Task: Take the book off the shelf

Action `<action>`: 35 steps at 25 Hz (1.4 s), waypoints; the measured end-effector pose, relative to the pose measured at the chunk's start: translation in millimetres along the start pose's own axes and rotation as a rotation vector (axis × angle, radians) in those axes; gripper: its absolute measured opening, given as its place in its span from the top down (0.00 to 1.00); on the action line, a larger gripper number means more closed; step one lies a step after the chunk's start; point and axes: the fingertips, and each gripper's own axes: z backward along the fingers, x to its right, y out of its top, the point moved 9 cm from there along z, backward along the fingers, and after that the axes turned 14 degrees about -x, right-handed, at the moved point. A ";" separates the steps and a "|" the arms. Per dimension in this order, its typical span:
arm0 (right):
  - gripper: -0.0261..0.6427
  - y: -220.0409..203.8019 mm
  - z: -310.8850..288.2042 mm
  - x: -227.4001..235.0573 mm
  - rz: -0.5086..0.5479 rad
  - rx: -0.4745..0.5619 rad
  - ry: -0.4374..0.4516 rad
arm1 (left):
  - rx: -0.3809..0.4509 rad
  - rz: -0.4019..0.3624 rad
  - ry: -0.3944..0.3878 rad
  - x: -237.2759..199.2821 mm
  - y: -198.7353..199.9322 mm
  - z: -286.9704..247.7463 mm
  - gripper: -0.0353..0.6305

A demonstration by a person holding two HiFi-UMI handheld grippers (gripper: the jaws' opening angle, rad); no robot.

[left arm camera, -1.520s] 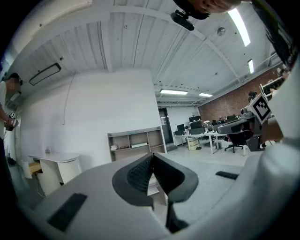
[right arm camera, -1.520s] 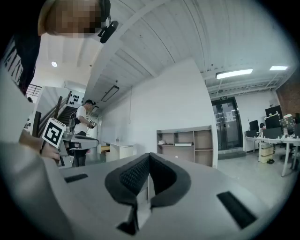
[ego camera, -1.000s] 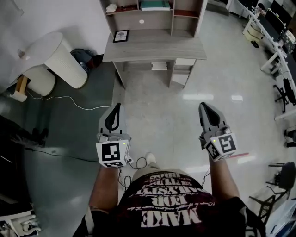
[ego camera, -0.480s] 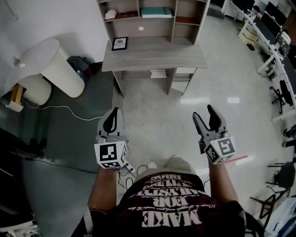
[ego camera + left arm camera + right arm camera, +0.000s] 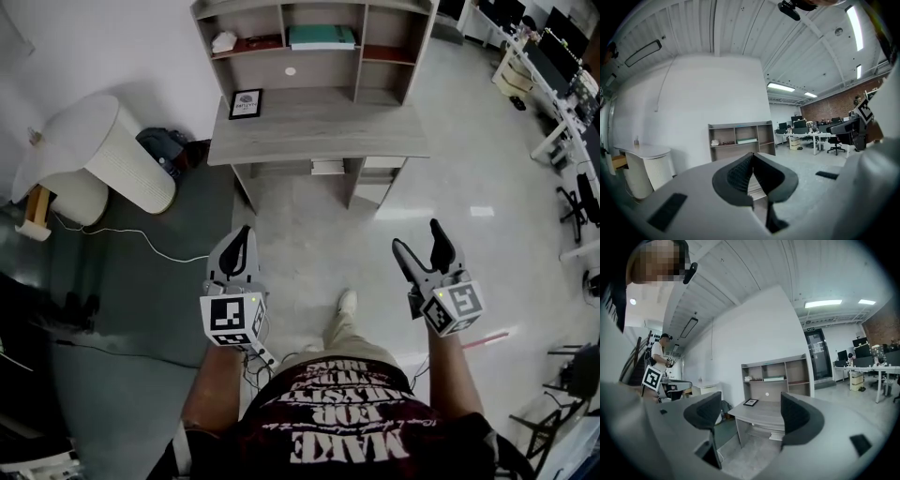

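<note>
We hold the left hand-held gripper (image 5: 240, 236) with its jaws pressed together on nothing. The right hand-held gripper (image 5: 418, 238) is spreading its jaws, with nothing between them. Both hang over the floor (image 5: 323, 234), well apart from the worktop (image 5: 319, 136). The book (image 5: 322, 37) lies flat in the middle compartment of the shelf (image 5: 323, 68), above the worktop's rear edge.

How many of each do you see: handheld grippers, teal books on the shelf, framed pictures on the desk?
Grippers: 2 (left gripper; right gripper, jaws opening, nothing between them)
Teal book: 1
Framed picture: 1
Total: 4
</note>
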 end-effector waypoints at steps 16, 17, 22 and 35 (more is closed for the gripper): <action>0.37 58.0 -92.3 90.7 0.002 0.006 0.053 | 0.006 0.042 0.047 -13.8 53.8 -105.7 0.94; 0.37 60.5 -96.9 95.6 0.000 0.005 0.058 | 0.004 0.042 0.049 -13.2 56.3 -111.2 0.94; 0.37 74.2 -118.1 118.5 0.019 0.000 0.091 | 0.000 0.029 0.070 -6.1 70.4 -140.7 0.94; 0.37 94.5 -150.7 179.3 0.026 0.018 0.167 | 0.014 0.031 0.146 12.1 97.3 -179.4 0.94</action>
